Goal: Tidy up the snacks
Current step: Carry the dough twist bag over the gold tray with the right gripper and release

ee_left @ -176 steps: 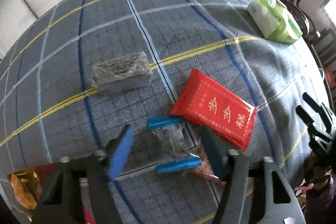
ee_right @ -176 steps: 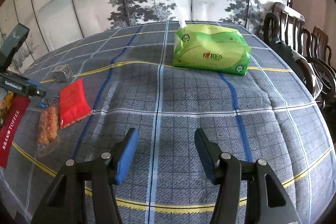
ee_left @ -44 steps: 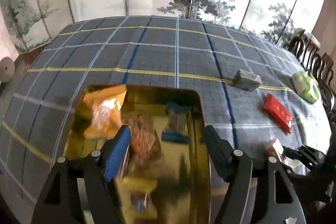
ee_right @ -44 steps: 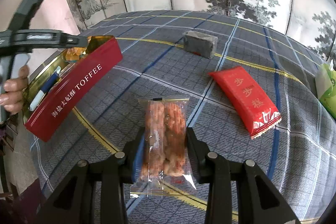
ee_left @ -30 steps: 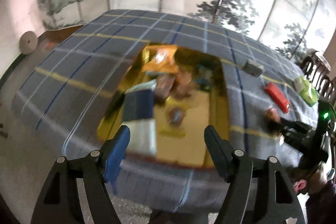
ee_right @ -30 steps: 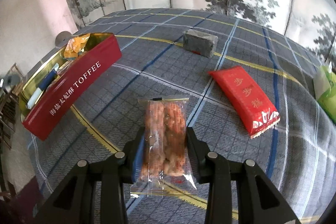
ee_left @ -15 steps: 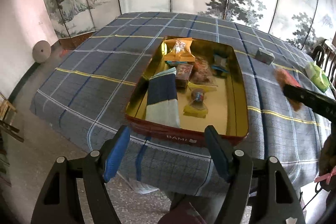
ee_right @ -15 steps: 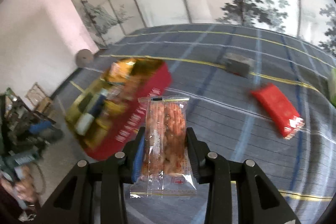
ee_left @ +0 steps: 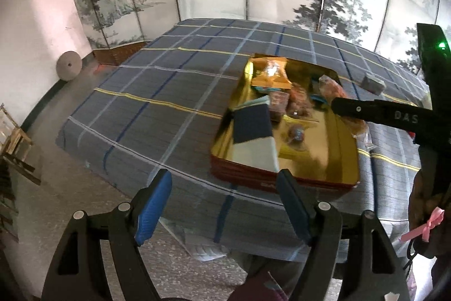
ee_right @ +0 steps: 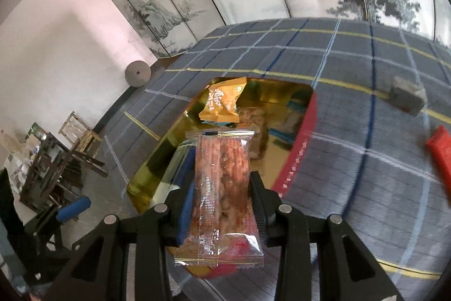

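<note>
Clear-wrapped cracker packet [ee_right: 222,188], pinched upright between the pads of the right gripper [ee_right: 221,205], hanging over the near end of the open tin [ee_right: 298,157]. Clamped firmly on the wrapper, both crimped ends free. From the left view, same packet [ee_left: 332,88] peeking out past the black finger, above the tin's right side.

Inside the gold-lined tin [ee_left: 284,178]: orange packet [ee_right: 222,103] at the far end, a navy-and-white pack [ee_left: 253,134] along the left wall, smaller sweets scattered through the middle. Not much bare floor left.

Left gripper [ee_left: 225,209] off the table edge, empty, jaws opening, nothing between them.

Out on the checked tablecloth [ee_right: 352,174], waiting: grey block [ee_right: 407,99], red packet [ee_right: 441,157].

Risks from here, as a judgement: slippery film sliding through the pads before release; letting go too near the red rim and tipping the packet onto the cloth; dropping on top of the pile and sending it skating out; squeezing too hard and crushing the crackers.
</note>
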The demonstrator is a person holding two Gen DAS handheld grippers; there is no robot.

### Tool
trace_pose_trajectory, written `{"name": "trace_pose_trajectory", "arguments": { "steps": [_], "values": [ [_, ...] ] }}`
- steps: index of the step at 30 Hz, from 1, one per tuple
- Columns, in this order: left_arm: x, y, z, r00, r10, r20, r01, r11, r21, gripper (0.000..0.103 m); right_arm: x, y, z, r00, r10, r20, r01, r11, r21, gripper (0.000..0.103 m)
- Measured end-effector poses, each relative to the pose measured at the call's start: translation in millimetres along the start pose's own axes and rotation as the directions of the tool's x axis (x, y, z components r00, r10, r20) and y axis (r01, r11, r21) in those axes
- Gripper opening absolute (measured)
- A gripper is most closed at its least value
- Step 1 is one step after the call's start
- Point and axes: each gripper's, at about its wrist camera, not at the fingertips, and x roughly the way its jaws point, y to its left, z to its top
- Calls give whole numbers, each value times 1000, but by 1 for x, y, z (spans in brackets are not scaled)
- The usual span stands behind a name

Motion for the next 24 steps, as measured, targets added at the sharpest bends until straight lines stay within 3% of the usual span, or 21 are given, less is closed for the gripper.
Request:
{"name": "trace_pose_trajectory", "arguments": {
  "steps": [9,24],
  "values": [
    [10,16,-1,1000,24,-14,-25,1000,-14,75,28,9,4,999,-32,-32,33,999,4,37],
    [13,19,-4,999,18,-32,-19,1000,-9,75,35,8,7,995,-87,-39,87,996,-9,38]
  ]
}}
